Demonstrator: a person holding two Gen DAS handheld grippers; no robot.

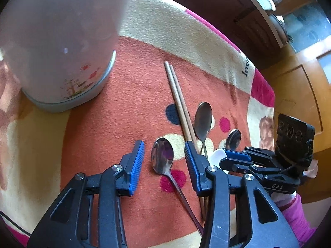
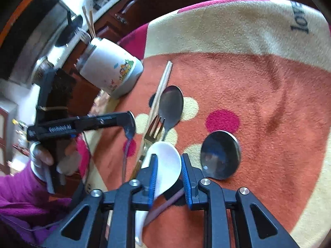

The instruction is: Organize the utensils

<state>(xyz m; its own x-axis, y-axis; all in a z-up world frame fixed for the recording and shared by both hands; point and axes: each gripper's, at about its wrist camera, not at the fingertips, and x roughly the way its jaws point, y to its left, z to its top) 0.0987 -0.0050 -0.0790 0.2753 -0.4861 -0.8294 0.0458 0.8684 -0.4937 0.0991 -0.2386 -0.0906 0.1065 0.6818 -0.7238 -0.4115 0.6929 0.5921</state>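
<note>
Utensils lie spread over an orange, cream and pink patterned blanket point(image 1: 124, 103). A white utensil holder point(image 1: 62, 51) with a cartoon print stands at the far left of the spread; the right wrist view shows chopsticks and a fork already standing in it.

Step in hand, as I judge it: pick up the loose pieces one at a time and drop them into the holder.

Left gripper point(image 1: 164, 161): jaws apart, hanging low over a steel spoon point(image 1: 162, 155). The spoon's bowl sits in the gap between the blue pads, and neither pad touches it. Nothing held. A pair of chopsticks point(image 1: 178, 101) runs just past the right-hand pad; whether the pad brushes them I cannot tell.

Right gripper point(image 2: 168, 173): jaws narrowed around a white ceramic spoon point(image 2: 167, 161), one pad at each side of the bowl where it runs into the handle. Contact looks made on the left pad; the right side is less clear. I read it as a grip on the spoon, still low over the blanket.

Also loose: a gold fork point(image 2: 154, 128), a second steel spoon point(image 2: 171, 103), and a round-bowled steel spoon point(image 2: 220, 155) just right of the right gripper.

To do it well:
- Glazed ceramic is slick; take the neck rather than the curved bowl, and lift straight.
- The left gripper should settle on the handle, clear of the chopsticks.
- Keep the two grippers from crossing on the way to the holder.
</note>
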